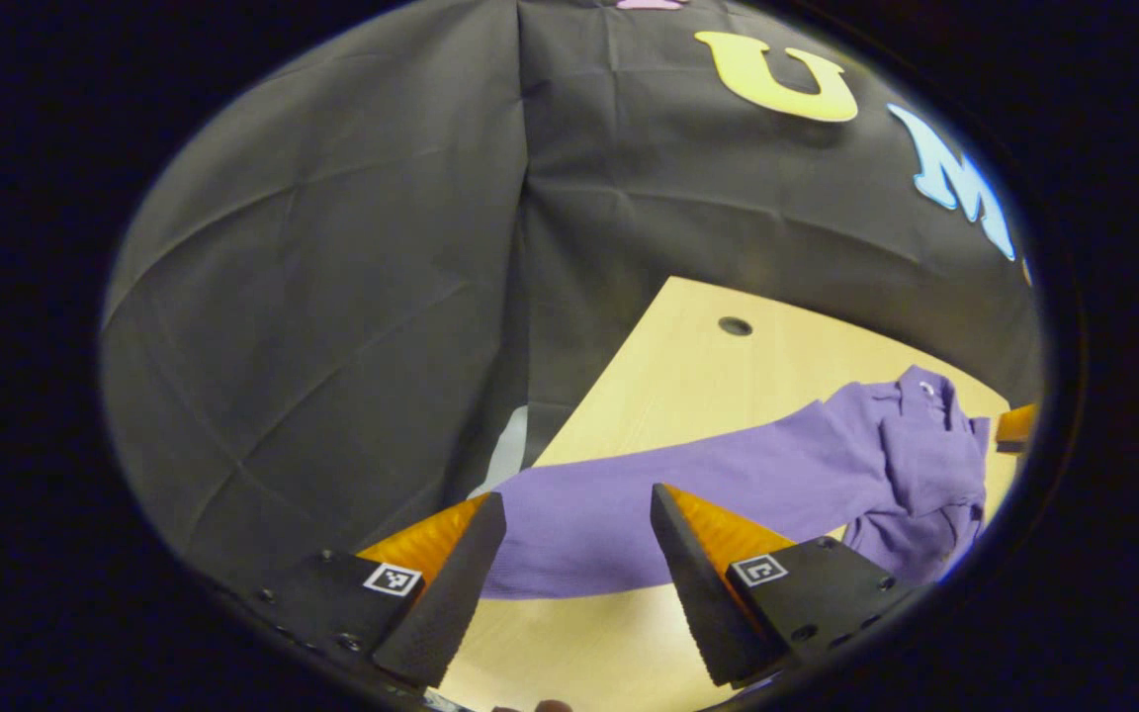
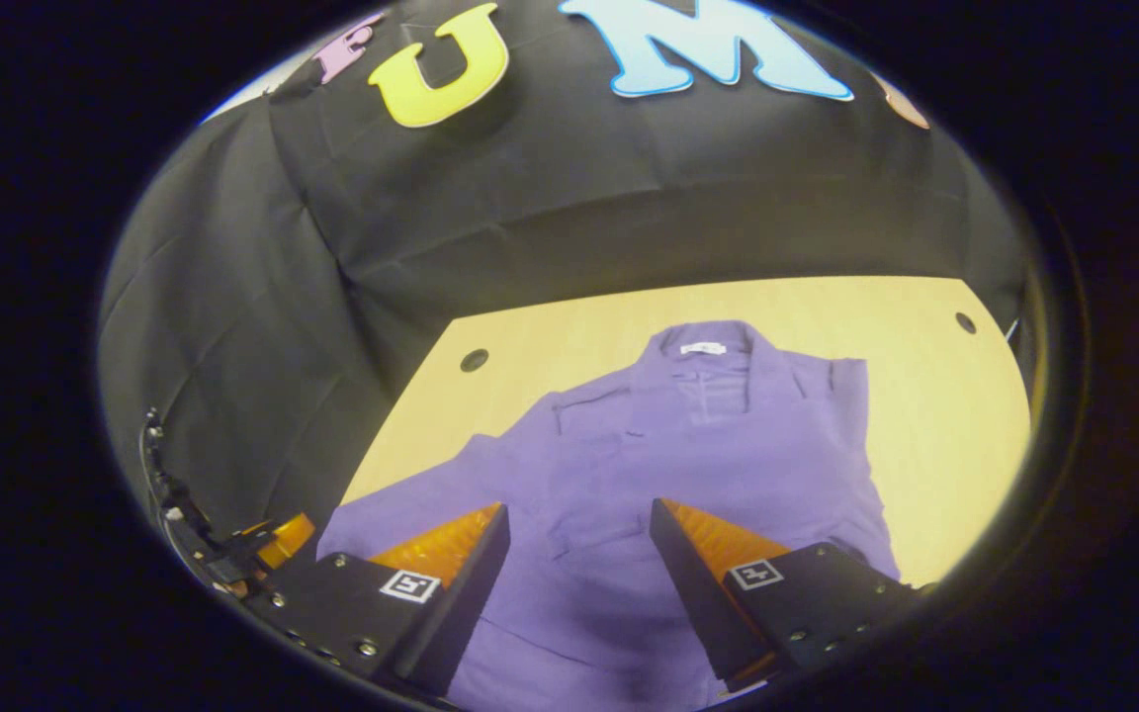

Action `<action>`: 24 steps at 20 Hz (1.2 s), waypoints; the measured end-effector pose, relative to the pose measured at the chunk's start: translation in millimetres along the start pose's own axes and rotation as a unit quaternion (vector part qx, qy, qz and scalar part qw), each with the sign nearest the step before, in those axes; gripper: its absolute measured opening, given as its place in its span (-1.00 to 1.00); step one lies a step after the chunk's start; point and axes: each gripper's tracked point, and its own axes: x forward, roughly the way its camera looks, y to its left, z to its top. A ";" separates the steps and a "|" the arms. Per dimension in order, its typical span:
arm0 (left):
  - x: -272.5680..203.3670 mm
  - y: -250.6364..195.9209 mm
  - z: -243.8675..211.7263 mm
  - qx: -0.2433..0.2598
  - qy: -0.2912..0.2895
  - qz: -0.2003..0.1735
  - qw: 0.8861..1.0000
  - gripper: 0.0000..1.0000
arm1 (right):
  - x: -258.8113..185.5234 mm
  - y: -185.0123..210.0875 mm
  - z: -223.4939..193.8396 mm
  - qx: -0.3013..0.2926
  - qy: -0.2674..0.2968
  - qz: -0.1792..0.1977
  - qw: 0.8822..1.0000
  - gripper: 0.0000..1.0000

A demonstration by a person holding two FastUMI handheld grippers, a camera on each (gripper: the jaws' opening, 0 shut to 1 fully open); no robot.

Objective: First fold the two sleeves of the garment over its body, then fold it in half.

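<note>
1. The purple garment (image 2: 688,445) lies flat on the pale wooden counter (image 2: 935,396); in the right gripper view its collar (image 2: 703,346) points toward the booth's black cloth wall (image 2: 550,188), its long axis running from there back to the near edge.
2. One sleeve (image 1: 688,475) stretches out sideways across the counter.
3. The left hand-held gripper (image 1: 577,514) hangs wide above that sleeve, holding nothing.
4. The right hand-held gripper (image 2: 579,524) hangs wide over the garment's body, holding nothing.
</note>
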 end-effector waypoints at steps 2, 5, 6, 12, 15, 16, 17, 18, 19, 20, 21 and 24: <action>13.6 7.1 -12.4 0.002 0.020 0.000 1.000 1.00 | -11.6 -6.4 0.9 0.007 -0.006 -0.006 1.000 0.81; 38.9 10.8 -38.3 0.011 0.048 0.014 0.999 1.00 | -23.6 -22.6 -1.0 0.018 -0.011 -0.027 0.999 0.80; 42.6 12.0 -45.9 0.010 0.059 0.016 0.998 1.00 | -27.1 -28.1 -1.8 0.022 -0.013 -0.033 0.999 0.80; 54.5 10.5 -65.6 -0.016 0.086 0.009 0.996 0.99 | -42.4 -58.0 -5.5 0.037 -0.015 -0.069 0.997 0.80; 54.3 10.2 -69.0 -0.032 0.090 0.011 0.995 0.97 | -44.3 -64.0 -7.3 0.045 -0.016 -0.075 0.996 0.80; 54.5 8.7 -67.5 -0.030 0.087 0.010 0.996 0.94 | -45.3 -65.2 -7.5 0.046 -0.016 -0.076 0.996 0.80; 54.8 4.3 -68.6 -0.029 0.089 0.006 0.996 0.84 | -45.6 -65.0 -8.0 0.045 -0.015 -0.076 0.996 0.80; 55.2 -0.6 -67.4 -0.027 0.088 0.003 0.996 0.48 | -45.9 -65.2 -8.2 0.043 -0.015 -0.075 0.996 0.80; 56.3 -9.0 -66.2 -0.028 0.084 -0.001 0.996 0.13 | -47.3 -64.6 -10.0 0.042 -0.013 -0.074 0.996 0.80; 59.1 -14.5 -67.5 -0.033 0.079 0.001 0.996 -0.23 | -48.4 -65.0 -10.6 0.041 -0.012 -0.072 0.996 0.80; 61.8 -16.3 -68.8 -0.033 0.080 0.009 0.996 -0.58 | -48.1 -66.1 -10.8 0.041 -0.012 -0.072 0.997 0.80; 59.9 -16.5 -68.4 -0.031 0.085 0.007 0.996 -0.80 | -53.4 -71.0 -10.5 0.047 -0.016 -0.072 0.996 0.80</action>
